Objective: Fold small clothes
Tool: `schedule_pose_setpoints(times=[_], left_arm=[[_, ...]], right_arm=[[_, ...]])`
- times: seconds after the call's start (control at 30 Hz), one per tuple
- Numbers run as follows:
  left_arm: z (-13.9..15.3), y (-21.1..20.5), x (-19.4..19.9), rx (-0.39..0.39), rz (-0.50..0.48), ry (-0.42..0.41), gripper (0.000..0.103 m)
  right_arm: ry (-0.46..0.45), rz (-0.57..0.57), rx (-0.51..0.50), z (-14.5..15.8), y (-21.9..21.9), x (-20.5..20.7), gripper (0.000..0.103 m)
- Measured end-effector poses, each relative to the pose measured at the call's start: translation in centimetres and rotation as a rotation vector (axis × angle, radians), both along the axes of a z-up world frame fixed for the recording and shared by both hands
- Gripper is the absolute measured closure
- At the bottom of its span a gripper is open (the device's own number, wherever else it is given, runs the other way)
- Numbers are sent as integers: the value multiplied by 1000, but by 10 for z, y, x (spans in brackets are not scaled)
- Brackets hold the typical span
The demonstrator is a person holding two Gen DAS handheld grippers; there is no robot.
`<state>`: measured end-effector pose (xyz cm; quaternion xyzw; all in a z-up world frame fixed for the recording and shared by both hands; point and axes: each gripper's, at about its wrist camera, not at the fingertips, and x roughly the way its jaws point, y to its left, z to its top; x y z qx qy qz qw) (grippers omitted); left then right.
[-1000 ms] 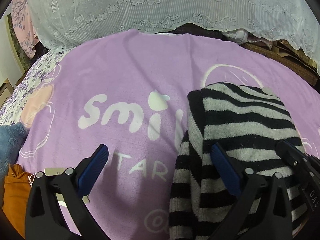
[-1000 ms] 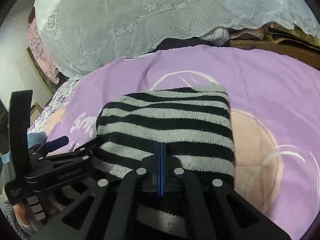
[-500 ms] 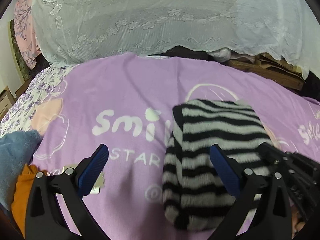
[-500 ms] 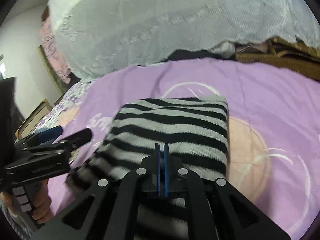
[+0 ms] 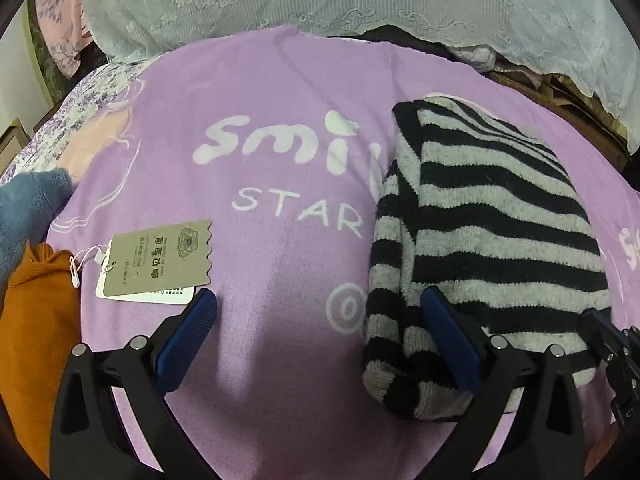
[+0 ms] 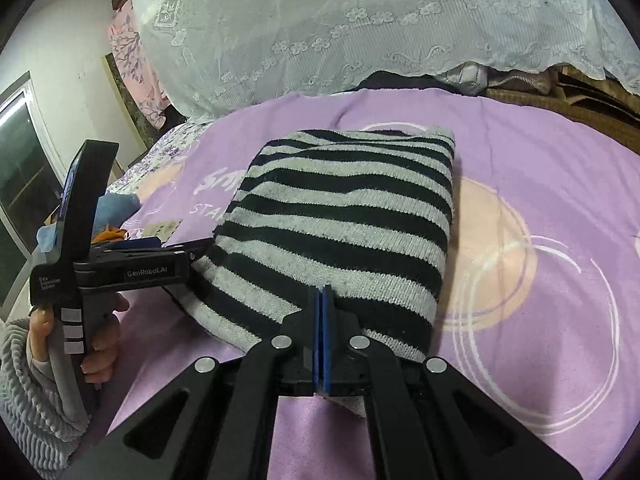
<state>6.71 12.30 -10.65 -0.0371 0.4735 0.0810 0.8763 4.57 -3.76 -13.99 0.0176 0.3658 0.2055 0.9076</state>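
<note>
A folded black-and-grey striped knit garment point(image 5: 492, 236) lies on the purple blanket point(image 5: 260, 92); it also shows in the right wrist view point(image 6: 344, 224). My left gripper point(image 5: 320, 320) is open, its right finger against the garment's left near corner, its left finger over bare blanket. My right gripper point(image 6: 322, 304) is shut, its blue pads pressed together at the garment's near edge; whether cloth is pinched between them is hidden.
An orange garment point(image 5: 36, 320) with a cardboard tag point(image 5: 160, 260) and a blue garment point(image 5: 28, 208) lie at the blanket's left edge. A white lace cover point(image 6: 360, 28) rises behind. Dark clutter point(image 6: 580, 92) sits at the back right.
The left gripper drew back and left, bringing the tag and orange garment into view. The right gripper's pads closed fully. The striped garment settled flat on the blanket.
</note>
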Motion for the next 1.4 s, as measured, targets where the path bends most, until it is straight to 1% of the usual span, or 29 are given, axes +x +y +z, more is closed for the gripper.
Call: schedule_pose_setpoints(times=[0.1,0.17,0.2,0.23,0.3,0.37,0.4,0.5,0.57,0.67,0.73,0.87,0.97,1.03,1.07,1.13,1.23,1.3,1.4], left_arm=[[18,-3,-1,17,2,-26,4],[39,-5,0,23,3,-81,4],[47,-7,2,22,-3,-100,4],[56,-12,9,28,-10,-113,4],[62,-19,22,39,-22,-113,4],[58,-29,42,44,-36,-91,4],[54,-32,51,46,-31,-76,4],[35,-38,72,40,-25,-29,4],[16,-36,82,45,-8,8,4],[3,-29,82,19,-10,12,4],[0,-28,80,7,-10,0,4],[-3,-40,72,79,-12,-44,4],[5,-43,61,100,7,-75,4],[15,-48,48,117,-5,-105,5],[21,-53,38,126,-27,-126,5],[30,-62,17,145,-61,-173,5],[35,-67,-3,170,-70,-204,5],[34,-66,-8,164,-65,-197,5],[17,-63,-9,190,-53,-144,4]], right_arm=[[7,-6,24,11,-4,3,103],[-19,-17,41,27,-7,9,101],[-33,-29,40,35,-8,15,99],[-44,-49,41,43,-8,25,98],[-42,-76,50,53,-8,46,98],[-36,-102,39,55,-3,67,98],[-31,-108,18,53,1,78,98],[-26,-130,-26,43,9,93,97],[4,-141,-30,31,10,103,97],[36,-151,-20,7,7,112,100],[30,-153,17,0,1,110,101],[38,-146,51,-2,-3,111,101],[14,-153,91,2,-10,101,101],[-32,-152,92,12,-13,78,100],[-49,-141,88,16,-13,70,96],[-83,-114,81,24,-14,45,96],[-88,-85,65,26,-16,19,96],[-73,-73,39,21,-16,11,96],[-80,-73,1,10,-16,0,95]])
